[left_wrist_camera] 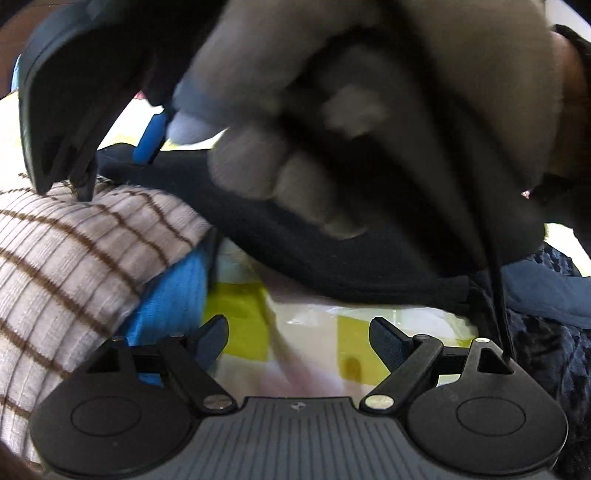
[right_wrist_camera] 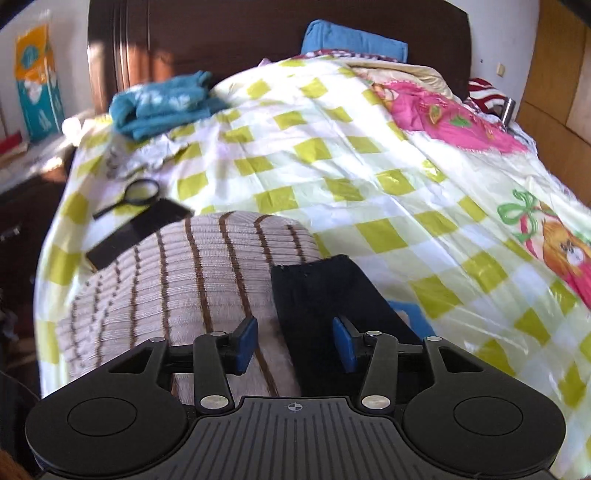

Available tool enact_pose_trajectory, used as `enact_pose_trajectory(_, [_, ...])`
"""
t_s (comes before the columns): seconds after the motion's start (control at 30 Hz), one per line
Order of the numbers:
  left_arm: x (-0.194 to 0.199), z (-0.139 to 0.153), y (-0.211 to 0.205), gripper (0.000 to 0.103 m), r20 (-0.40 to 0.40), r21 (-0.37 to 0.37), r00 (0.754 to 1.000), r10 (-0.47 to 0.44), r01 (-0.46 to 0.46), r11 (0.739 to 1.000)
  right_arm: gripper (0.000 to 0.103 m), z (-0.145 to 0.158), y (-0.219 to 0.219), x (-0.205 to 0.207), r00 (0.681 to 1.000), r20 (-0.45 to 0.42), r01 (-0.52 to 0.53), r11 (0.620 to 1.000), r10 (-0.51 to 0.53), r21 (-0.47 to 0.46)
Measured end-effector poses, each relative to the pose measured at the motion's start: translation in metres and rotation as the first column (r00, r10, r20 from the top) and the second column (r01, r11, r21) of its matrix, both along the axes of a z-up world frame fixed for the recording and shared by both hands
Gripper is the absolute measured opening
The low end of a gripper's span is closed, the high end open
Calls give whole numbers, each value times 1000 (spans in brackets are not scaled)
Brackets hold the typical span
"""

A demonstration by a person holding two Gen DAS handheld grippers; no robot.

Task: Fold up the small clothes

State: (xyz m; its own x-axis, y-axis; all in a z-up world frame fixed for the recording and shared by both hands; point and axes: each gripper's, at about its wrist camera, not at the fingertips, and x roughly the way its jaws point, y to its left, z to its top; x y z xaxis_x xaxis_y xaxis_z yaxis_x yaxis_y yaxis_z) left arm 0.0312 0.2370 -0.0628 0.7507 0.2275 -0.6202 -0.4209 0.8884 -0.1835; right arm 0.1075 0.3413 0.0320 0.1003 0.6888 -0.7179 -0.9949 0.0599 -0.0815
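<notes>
A bed [right_wrist_camera: 332,177] under a yellow-checked quilt fills the room. Behind it stands a dark wooden headboard [right_wrist_camera: 240,33]; beside its right edge, light wooden cupboard doors [right_wrist_camera: 554,81]. Sunlight falls on a low side surface [right_wrist_camera: 26,162] left of the bed.

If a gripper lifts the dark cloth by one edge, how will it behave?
Probably floppy: the dark cloth lies flat and drapes partly over the striped knit garment. Likely light, since it looks thin. It may drag the glossy checked bedcover little, but could catch on the ribbed knit.
</notes>
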Motion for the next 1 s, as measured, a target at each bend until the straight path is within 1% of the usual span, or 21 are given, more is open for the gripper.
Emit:
enact_pose_trajectory(0.07, [0,0,0,96,1,-5,1000,2,-2,1000,45,-6,9,-5,999,32,-9,1000,9,5])
enact_pose_trajectory(0.13, [0,1,-1,96,1,-5,1000,4,-4,1000,34,-8,12,-3,997,69,37,999,-38,22])
enact_pose_trajectory(0.17, [-1,2,-2,96,3,-4,1000,4,-4,1000,12,-7,12,3,996,49,68,997,-69,21])
enact_pose_trajectory(0.2, [-2,3,-3,96,6,-2,1000,3,-3,1000,6,-5,10,11,995,11,95,995,-96,21])
enact_pose_trajectory(0.27, [0,9,-6,96,19,7,1000,-5,5,1000,4,6,-3,24,990,-46,137,989,-135,58])
enact_pose_trajectory(0.37, [9,21,-15,96,42,22,998,-41,40,999,4,36,-40,46,976,-102,206,969,-193,135])
enact_pose_trajectory(0.47, [21,35,-28,97,73,68,994,-87,83,994,4,69,-94,79,942,-185,316,925,-280,210])
enact_pose_trajectory(0.53, [30,44,-40,97,91,106,988,-126,116,988,4,90,-138,104,910,-231,400,878,-345,262])
enact_pose_trajectory(0.63, [47,53,-61,97,100,156,978,-184,168,973,4,112,-211,135,847,-299,523,786,-439,330])
enact_pose_trajectory(0.77, [75,59,-90,97,85,222,963,-256,233,947,4,118,-307,159,769,-348,639,665,-536,387])
enact_pose_trajectory(0.83, [92,59,-106,97,70,247,953,-295,270,931,4,112,-353,168,722,-374,692,601,-582,400])
enact_pose_trajectory(0.9, [111,55,-124,97,46,270,940,-338,314,910,4,99,-396,178,664,-410,747,533,-625,397])
enact_pose_trajectory(0.97, [132,49,-145,97,18,291,923,-385,363,885,4,77,-436,189,598,-449,801,470,-664,370])
enact_pose_trajectory(1.0, [144,45,-155,97,-2,298,914,-407,389,872,4,63,-454,195,556,-476,831,435,-681,348])
